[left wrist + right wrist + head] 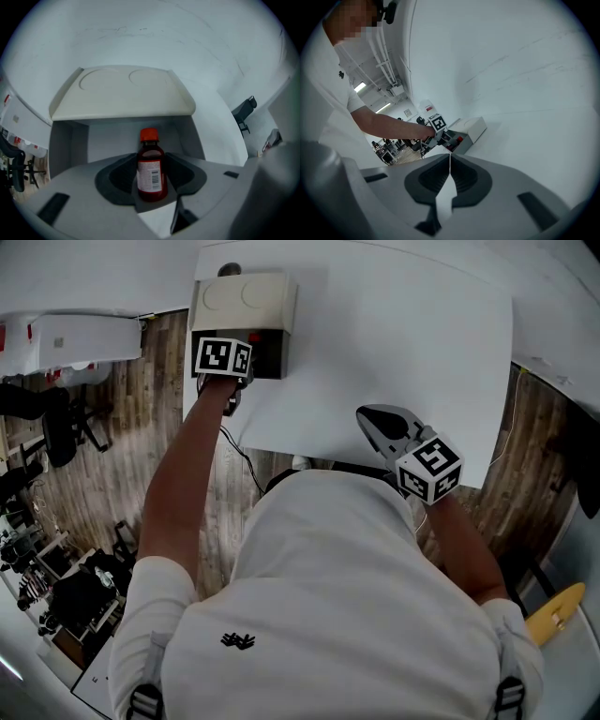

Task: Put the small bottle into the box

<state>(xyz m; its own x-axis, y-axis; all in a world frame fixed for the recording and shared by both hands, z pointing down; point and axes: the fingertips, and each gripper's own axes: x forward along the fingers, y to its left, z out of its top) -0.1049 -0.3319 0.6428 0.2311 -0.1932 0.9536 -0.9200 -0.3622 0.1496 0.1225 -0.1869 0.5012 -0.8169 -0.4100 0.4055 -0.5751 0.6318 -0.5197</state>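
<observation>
The small bottle (151, 171), dark red with a red cap and a white label, stands upright between my left gripper's (150, 160) jaws, whose dark pads press on both of its sides. It is at the open front of the box (122, 93), just under the raised cream lid and in front of the grey inside. In the head view the left gripper (225, 357) is at the box (244, 301) near the table's far left corner. My right gripper (372, 420) hovers shut and empty over the table's near edge, its jaw tips (450, 157) touching.
The white table (403, 352) stretches right of the box. Its left edge runs beside the box, with wooden floor (122, 446), a dangling cable (246, 460) and office chairs (61, 427) below. The right gripper view shows the box (471, 129) far off.
</observation>
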